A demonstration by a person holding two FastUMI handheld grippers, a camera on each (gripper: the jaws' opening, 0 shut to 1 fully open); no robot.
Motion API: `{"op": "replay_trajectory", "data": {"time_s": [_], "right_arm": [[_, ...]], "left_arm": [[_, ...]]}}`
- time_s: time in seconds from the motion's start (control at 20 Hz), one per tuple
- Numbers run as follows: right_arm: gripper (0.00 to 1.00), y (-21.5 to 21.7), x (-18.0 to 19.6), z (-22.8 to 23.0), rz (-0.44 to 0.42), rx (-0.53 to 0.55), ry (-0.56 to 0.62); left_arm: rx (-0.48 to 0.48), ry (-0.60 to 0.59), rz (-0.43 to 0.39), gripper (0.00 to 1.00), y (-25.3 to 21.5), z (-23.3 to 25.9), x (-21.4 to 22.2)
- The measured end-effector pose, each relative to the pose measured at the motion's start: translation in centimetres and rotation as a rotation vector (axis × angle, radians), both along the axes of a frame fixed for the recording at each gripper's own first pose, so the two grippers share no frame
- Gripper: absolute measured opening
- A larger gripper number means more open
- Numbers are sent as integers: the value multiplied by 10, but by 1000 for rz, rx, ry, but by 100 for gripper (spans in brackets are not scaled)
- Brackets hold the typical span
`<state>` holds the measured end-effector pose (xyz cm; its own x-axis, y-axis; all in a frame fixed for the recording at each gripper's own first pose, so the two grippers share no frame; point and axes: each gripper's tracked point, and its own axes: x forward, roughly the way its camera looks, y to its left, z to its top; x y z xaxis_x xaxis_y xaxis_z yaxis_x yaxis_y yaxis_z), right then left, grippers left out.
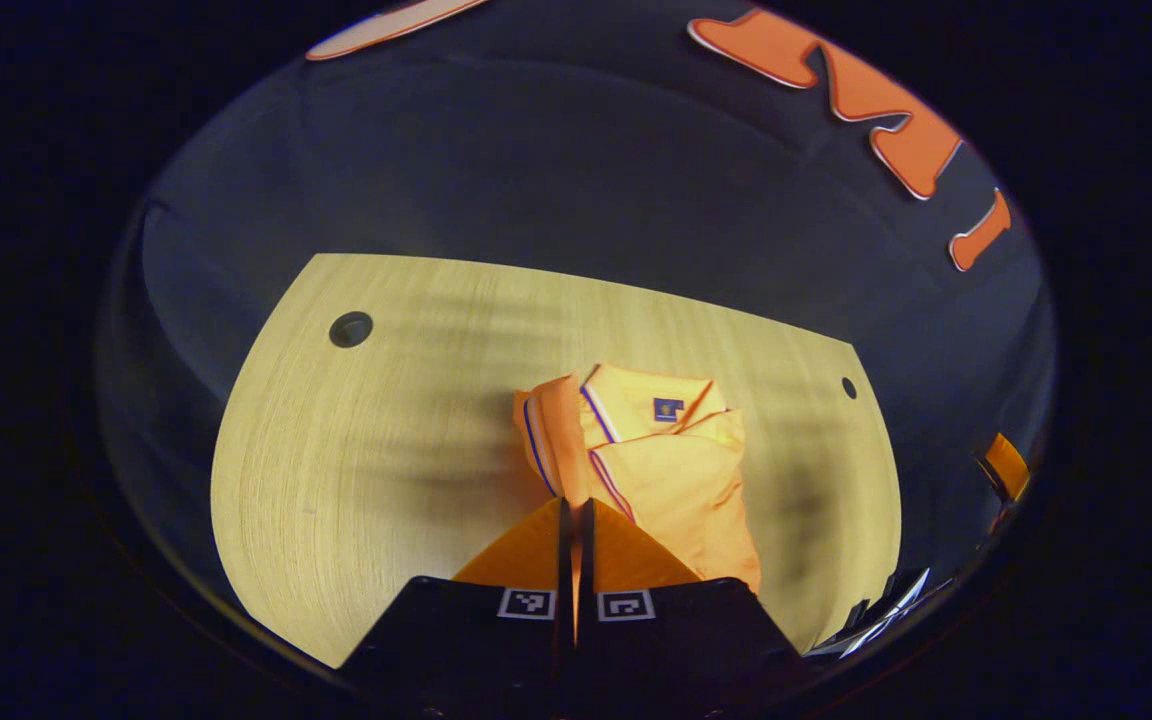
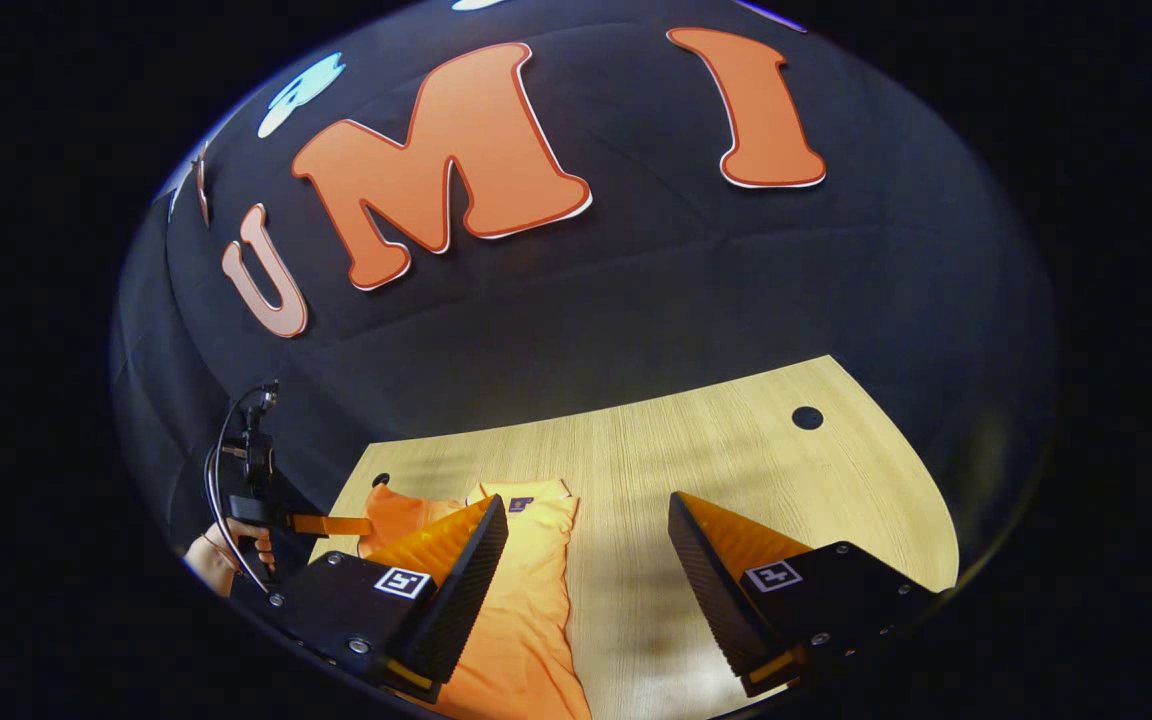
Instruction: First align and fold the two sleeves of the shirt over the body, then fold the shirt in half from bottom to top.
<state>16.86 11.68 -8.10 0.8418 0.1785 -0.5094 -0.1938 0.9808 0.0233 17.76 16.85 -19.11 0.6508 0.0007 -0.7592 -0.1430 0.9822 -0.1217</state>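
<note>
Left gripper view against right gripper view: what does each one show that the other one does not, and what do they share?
Left gripper view: the left gripper, its fingers pressed together at the near edge of the shirt, whose striped trim is plain to see. Right gripper view: the right gripper, wide open above the table, and a hand holding the other gripper beside the shirt. Both: the orange shirt lying on the wooden table.

Count, my bench: 1 orange polo shirt w/ striped collar (image 1: 681, 470). 1 pale wood-grain table (image 1: 376, 440), 2 round holes in its top, big (image 1: 350, 329) + small (image 1: 849, 387). My grippers: 2, left (image 1: 576, 520) & right (image 2: 586, 520).
</note>
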Motion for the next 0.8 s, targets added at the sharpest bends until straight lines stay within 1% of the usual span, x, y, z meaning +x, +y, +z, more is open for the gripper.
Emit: {"op": "replay_trajectory", "data": {"time_s": [0.2,0.35,0.65,0.8], "right_arm": [[98,-14,-15,1,3,-12,2],[98,-20,-20,-2,2,-25,9],[98,-34,-26,-12,-7,-29,38],[98,-39,-26,-18,-19,-24,54]], "left_arm": [[0,0,-70,1,-41,2,3],[-22,7,-106,1,-73,-4,4],[-23,79,-162,1,-124,-47,15],[-26,115,-174,1,-139,-70,19]]}}
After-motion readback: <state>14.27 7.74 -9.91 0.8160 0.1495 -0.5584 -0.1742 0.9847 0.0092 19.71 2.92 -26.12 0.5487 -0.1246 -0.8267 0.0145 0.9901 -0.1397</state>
